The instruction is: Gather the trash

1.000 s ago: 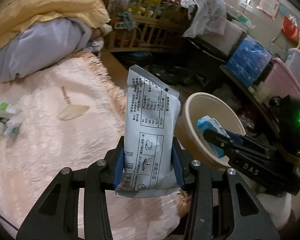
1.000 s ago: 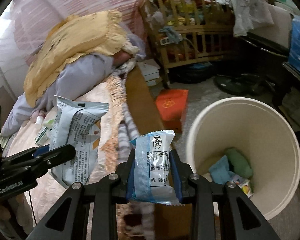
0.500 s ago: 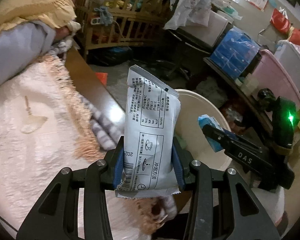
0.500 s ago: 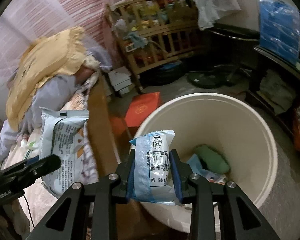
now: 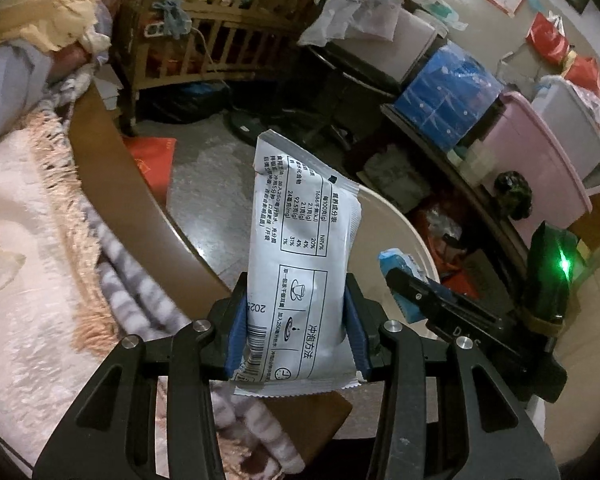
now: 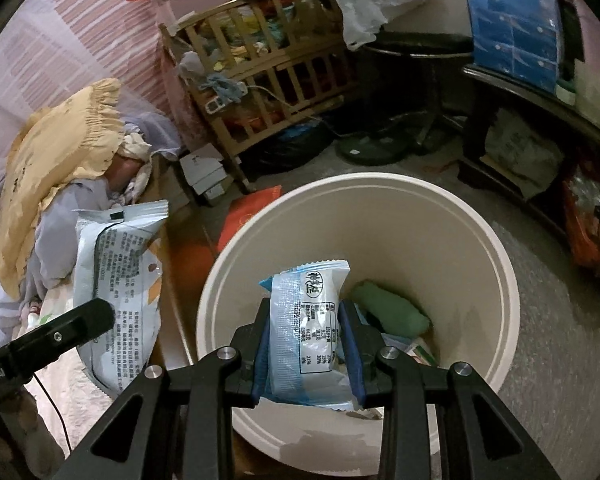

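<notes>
Cream bucket (image 6: 496, 248) is now sitting directly under the right claw (image 6: 307, 350), which is still gripping the blue packet (image 6: 308, 332) above its opening. Left claw (image 5: 296, 332) is still clamping the grey packet (image 5: 300, 264), having swung from the bed (image 5: 24, 240) toward the bucket.

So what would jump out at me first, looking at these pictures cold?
Probably the two snack packets pinched upright in black jaws: a grey-white packet in the left gripper, and a smaller blue packet in the right gripper. Next, the big cream bin on the floor right under the blue one, with a green lump and other scraps already at its bottom.
</notes>
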A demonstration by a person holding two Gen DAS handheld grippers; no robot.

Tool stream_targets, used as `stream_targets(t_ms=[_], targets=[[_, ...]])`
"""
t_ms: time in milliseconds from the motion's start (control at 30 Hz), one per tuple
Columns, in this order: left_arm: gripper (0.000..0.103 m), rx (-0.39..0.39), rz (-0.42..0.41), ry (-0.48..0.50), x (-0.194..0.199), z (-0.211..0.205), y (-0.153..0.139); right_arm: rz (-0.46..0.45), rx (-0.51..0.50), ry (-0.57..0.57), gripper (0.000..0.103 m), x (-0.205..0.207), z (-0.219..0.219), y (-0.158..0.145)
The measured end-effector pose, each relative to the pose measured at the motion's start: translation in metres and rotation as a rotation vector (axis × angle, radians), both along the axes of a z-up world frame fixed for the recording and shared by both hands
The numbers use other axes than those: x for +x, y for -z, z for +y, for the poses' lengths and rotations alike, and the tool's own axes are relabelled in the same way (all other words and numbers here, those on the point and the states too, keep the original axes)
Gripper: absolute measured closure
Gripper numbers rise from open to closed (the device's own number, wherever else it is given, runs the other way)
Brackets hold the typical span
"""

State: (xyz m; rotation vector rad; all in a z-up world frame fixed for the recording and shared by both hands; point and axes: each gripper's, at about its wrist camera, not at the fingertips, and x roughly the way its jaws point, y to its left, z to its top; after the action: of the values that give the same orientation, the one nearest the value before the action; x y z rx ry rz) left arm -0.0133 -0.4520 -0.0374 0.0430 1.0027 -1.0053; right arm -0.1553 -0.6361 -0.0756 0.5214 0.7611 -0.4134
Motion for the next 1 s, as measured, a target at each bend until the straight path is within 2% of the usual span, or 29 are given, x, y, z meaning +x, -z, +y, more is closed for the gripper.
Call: stream_targets(t_ms=[500, 600, 633, 667, 733, 1000], targets=[[0.057, 0.013, 0.005, 0.037, -0.003, -0.026, 0.012, 0.006, 0.049, 0.061, 0.072, -0.008, -0.016, 0.013], [0.052, 0.005, -0.004, 0.039, -0.003, -0.023, 0.012, 0.008, 0.059, 0.067, 0.072, -0.008, -0.018, 0.014], [0.046, 0.002, -0.005, 0.04, -0.003, -0.023, 0.012, 0.01, 0.061, 0.069, 0.071, -0.007, -0.019, 0.015], [0.042, 0.0, -0.005, 0.038, -0.003, -0.022, 0.012, 0.009, 0.063, 0.07, 0.07, -0.007, -0.019, 0.015], [0.041, -0.002, -0.004, 0.035, -0.003, -0.02, 0.013, 0.002, 0.066, 0.081, 0.058, -0.009, -0.019, 0.015], [0.041, 0.001, -0.006, -0.012, 0.002, 0.003, 0.007, 0.002, 0.076, 0.073, 0.055, -0.006, -0.018, 0.016]])
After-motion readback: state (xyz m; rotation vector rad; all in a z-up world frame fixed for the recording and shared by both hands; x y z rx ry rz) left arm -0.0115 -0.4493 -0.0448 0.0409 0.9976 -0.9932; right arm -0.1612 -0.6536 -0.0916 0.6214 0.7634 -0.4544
